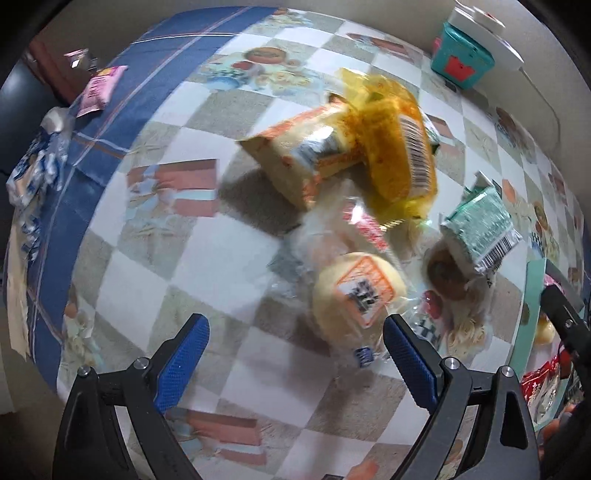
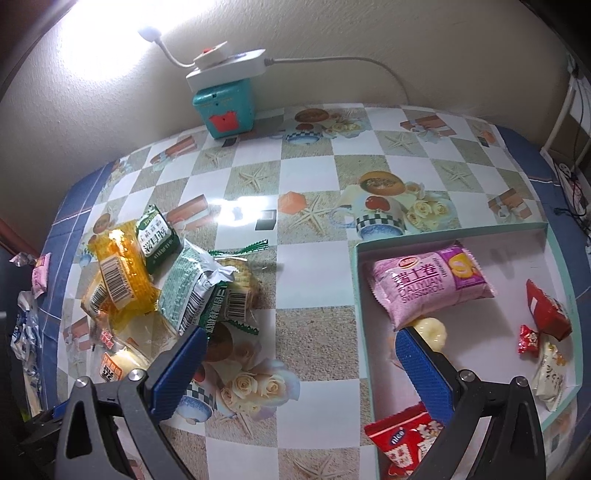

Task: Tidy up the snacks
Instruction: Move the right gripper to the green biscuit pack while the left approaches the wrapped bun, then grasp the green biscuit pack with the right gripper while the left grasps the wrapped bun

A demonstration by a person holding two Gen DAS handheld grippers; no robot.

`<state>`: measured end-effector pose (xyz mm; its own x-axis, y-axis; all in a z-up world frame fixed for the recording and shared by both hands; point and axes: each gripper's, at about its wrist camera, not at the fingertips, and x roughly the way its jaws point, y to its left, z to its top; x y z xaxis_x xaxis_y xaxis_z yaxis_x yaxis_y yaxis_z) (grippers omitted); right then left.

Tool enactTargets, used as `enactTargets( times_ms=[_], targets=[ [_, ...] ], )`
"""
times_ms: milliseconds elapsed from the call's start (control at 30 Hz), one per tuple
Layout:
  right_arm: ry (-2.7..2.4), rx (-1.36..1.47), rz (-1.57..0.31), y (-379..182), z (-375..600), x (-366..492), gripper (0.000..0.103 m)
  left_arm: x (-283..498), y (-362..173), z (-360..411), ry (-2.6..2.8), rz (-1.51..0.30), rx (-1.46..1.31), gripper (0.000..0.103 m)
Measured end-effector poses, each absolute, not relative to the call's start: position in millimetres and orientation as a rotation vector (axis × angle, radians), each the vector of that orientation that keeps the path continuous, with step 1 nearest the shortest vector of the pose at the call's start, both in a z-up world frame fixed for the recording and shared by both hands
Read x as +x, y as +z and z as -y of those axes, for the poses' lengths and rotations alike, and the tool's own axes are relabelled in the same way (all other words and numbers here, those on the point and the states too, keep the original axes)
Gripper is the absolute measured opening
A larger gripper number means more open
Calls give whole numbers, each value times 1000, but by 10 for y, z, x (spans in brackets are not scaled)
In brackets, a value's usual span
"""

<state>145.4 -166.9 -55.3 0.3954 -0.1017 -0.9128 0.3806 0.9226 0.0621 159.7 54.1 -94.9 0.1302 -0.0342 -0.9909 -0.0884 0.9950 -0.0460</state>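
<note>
My left tongs [image 1: 295, 354] and right tongs [image 2: 299, 369] both gaped wide, gripping nothing; the snack pile [image 2: 166, 280] lay beside the tray [image 2: 364, 325].

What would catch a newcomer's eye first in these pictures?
Probably the heap of wrapped snacks on the checkered tablecloth, topped by a bright yellow packet. Next, the pink Swiss roll pack inside the shallow box on the right, and the glaring lamp by the wall.
</note>
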Motion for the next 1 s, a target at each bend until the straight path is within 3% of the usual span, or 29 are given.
enactTargets(
  times_ms=[267,433,833,1000],
  targets=[
    [-293,281,-1114,-539,1680,1452,103,1556,-799,-896,88,-1396,-241,95],
    [-254,285,-1105,-604,1574,1524,103,1628,-971,-638,-9,-1457,-413,95],
    [-158,136,-1071,-732,1326,1738,103,1879,-1127,-473,89,-1450,-415,95],
    [-105,-1,-1036,-746,1150,1804,103,1918,-1141,-545,103,-1450,-397,84]
  ],
)
